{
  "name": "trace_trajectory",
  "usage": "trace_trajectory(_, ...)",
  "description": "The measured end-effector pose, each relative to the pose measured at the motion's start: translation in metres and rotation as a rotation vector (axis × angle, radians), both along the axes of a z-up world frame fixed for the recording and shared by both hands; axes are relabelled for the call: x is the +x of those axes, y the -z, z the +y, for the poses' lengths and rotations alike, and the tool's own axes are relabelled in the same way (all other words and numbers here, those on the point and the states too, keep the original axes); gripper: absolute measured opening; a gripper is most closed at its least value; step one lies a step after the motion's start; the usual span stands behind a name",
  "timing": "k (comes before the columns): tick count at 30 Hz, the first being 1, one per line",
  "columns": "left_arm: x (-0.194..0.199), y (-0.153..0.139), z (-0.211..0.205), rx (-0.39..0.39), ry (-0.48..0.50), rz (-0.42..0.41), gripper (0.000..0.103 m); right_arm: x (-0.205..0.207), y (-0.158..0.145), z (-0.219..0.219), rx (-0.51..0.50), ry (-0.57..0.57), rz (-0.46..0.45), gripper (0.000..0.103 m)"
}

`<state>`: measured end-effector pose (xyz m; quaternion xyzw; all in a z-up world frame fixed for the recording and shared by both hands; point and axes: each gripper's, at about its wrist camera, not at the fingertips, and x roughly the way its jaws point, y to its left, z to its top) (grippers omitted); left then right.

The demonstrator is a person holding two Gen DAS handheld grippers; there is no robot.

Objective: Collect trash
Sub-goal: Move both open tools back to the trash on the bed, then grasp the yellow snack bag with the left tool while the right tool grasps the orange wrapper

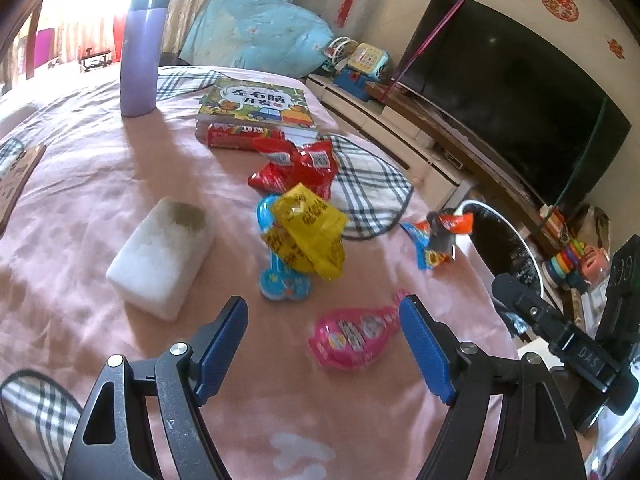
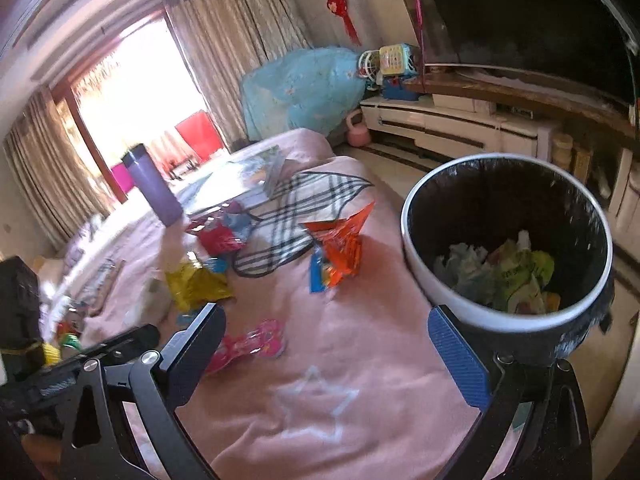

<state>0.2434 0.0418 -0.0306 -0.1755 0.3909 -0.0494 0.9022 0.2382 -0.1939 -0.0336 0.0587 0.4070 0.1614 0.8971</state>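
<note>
Wrappers lie on a pink bedspread (image 1: 100,184). My left gripper (image 1: 322,312) is open and empty, just above the bed, with a pink wrapper (image 1: 352,336) between its fingertips and a little ahead. A yellow wrapper (image 1: 308,232) lies on a blue bone-shaped pack (image 1: 280,284). Red wrappers (image 1: 296,164) lie farther back. An orange and blue wrapper (image 1: 436,236) lies near the bed's right edge. My right gripper (image 2: 326,320) is open and empty above the bed's edge. A white bin (image 2: 432,280) with a black liner holds trash and stands right of it. The pink wrapper (image 2: 252,344) and orange wrapper (image 2: 340,240) show there too.
A white foam block (image 1: 160,252), a purple flask (image 1: 140,52), a children's book (image 1: 256,100) and plaid cloths (image 1: 368,188) lie on the bed. A TV (image 1: 512,92) on a low cabinet (image 1: 380,120) stands to the right. Toys crowd the floor beyond the bin.
</note>
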Motion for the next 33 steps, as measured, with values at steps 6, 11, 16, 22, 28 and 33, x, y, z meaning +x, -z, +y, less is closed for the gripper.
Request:
trace_trajectory(6, 0.029, 0.003, 0.003, 0.0, -0.008, 0.0, 0.078, 0.028, 0.009, 0.012, -0.022, -0.032, 0.029, 0.101)
trace_trajectory(11, 0.057, 0.011, 0.002, 0.011, -0.006, 0.018, 0.078, 0.048, 0.021, 0.019, -0.068, -0.04, 0.051, 0.094)
trace_trajectory(16, 0.08, 0.022, 0.0, 0.021, -0.005, 0.034, 0.076, 0.066, 0.03, 0.025, -0.132, -0.039, 0.055, 0.072)
trace_trajectory(22, 0.083, 0.026, -0.005, 0.035, 0.026, 0.01, 0.044, 0.07, 0.033, 0.023, -0.116, -0.045, 0.068, 0.006)
trace_trajectory(28, 0.065, 0.016, -0.007, 0.014, 0.047, -0.028, 0.041, 0.051, 0.012, 0.006, -0.029, -0.037, 0.02, 0.004)
trace_trajectory(33, 0.049, 0.005, -0.015, -0.006, 0.086, -0.062, 0.041, 0.038, -0.004, -0.005, 0.014, -0.035, 0.001, 0.004)
